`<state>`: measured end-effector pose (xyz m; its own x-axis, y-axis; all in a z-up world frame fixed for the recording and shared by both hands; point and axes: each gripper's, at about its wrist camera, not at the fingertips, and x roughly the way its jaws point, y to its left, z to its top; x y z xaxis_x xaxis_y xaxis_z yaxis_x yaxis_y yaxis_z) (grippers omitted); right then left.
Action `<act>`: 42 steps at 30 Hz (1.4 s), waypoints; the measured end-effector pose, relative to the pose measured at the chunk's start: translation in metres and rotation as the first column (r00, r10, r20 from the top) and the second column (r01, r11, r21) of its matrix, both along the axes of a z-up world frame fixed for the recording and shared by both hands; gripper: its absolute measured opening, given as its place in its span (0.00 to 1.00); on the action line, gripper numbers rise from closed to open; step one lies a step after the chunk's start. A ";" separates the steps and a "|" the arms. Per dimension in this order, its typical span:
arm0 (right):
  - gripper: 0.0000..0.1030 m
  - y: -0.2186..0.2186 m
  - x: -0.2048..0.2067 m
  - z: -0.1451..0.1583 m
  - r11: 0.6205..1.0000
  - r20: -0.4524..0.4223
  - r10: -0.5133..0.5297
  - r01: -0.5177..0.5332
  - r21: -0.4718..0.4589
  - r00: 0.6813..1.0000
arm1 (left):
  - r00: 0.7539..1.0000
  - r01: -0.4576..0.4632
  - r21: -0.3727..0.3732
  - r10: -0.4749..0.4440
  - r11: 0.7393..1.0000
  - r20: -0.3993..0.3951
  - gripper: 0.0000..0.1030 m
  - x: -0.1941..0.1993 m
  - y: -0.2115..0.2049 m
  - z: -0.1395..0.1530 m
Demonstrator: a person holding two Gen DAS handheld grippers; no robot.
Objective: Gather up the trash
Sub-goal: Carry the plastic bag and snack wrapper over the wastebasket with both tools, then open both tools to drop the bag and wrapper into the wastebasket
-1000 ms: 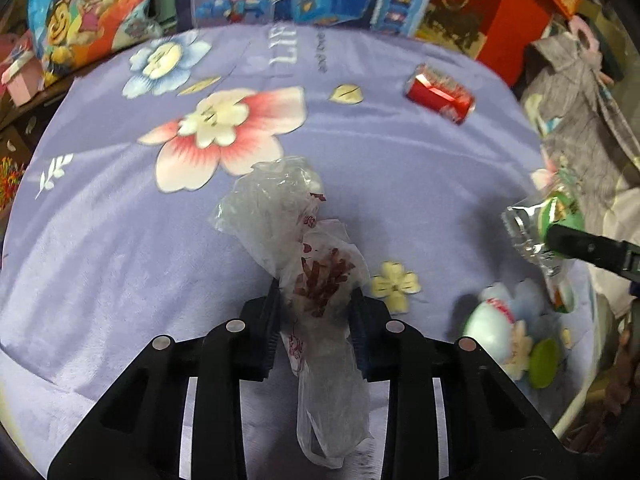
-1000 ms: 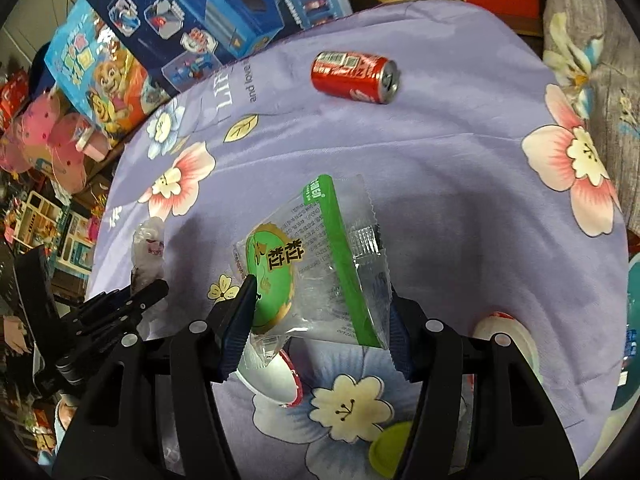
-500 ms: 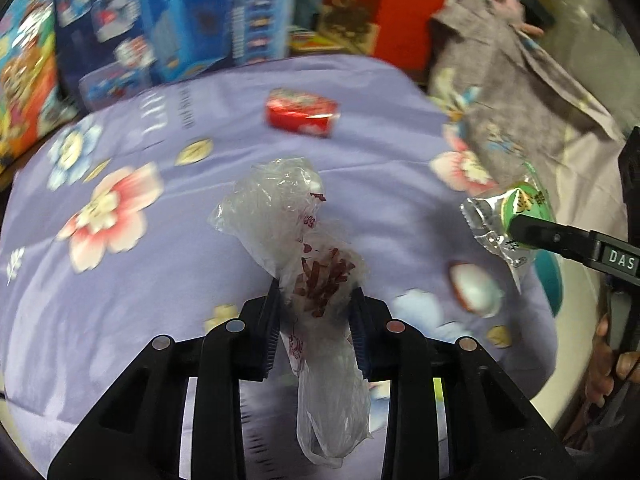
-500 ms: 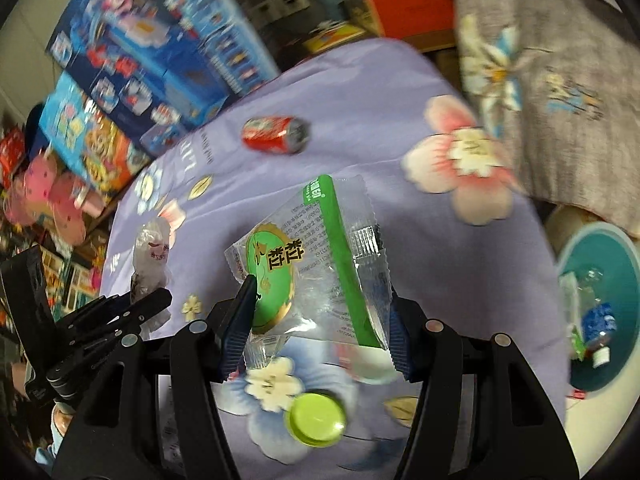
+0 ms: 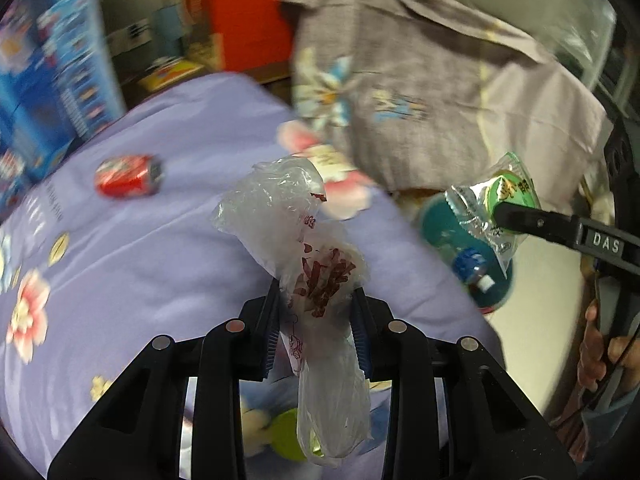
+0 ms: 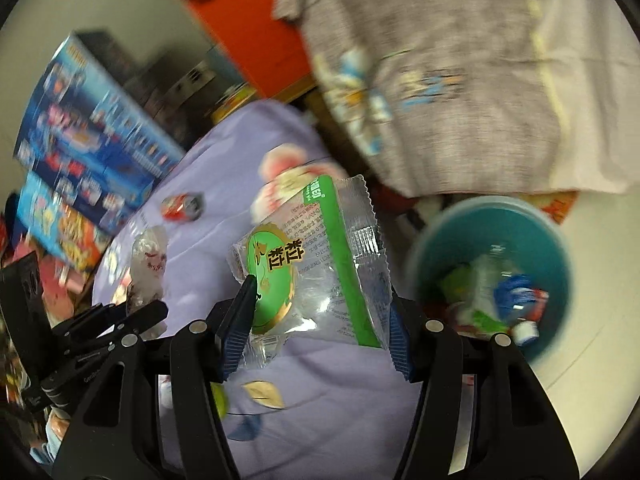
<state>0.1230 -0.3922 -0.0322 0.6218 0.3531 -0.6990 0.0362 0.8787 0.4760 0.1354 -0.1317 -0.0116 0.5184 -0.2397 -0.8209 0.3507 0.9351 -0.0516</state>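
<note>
My left gripper (image 5: 316,320) is shut on a crumpled clear plastic bag (image 5: 296,232) with red print, held above the purple floral tablecloth (image 5: 140,240). My right gripper (image 6: 320,320) is shut on a clear and green snack wrapper (image 6: 316,256), held near the table's right edge. The wrapper also shows in the left wrist view (image 5: 496,204). A teal trash bin (image 6: 552,248) with several pieces of trash stands on the floor to the right of the table; it also shows in the left wrist view (image 5: 440,224). A red soda can (image 5: 128,176) lies on the cloth at the far left.
Blue toy boxes (image 6: 88,128) and a red box (image 5: 248,12) stand behind the table. A grey flowered cloth (image 6: 460,72) drapes over furniture at the back right. A green lid (image 5: 284,432) lies on the cloth under my left gripper.
Both grippers have swung to the right with their loads. The teal bin has come into fuller view, and the can has shifted to the left in both views.
</note>
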 end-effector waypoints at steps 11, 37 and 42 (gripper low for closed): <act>0.56 -0.114 -0.038 -0.040 0.977 -0.065 -0.202 0.206 0.056 0.977 | 0.971 0.233 0.043 -0.231 0.971 -0.061 0.33 0.003 -0.143 -0.025; 0.57 -0.149 -0.019 -0.107 0.967 -0.206 -0.206 0.231 0.106 0.957 | 0.945 0.278 0.102 -0.253 0.955 -0.207 0.74 0.030 -0.211 -0.089; 0.61 -0.136 -0.004 -0.111 0.978 -0.216 -0.159 0.184 0.100 0.963 | 0.954 0.244 0.087 -0.222 0.966 -0.203 0.83 0.034 -0.197 -0.084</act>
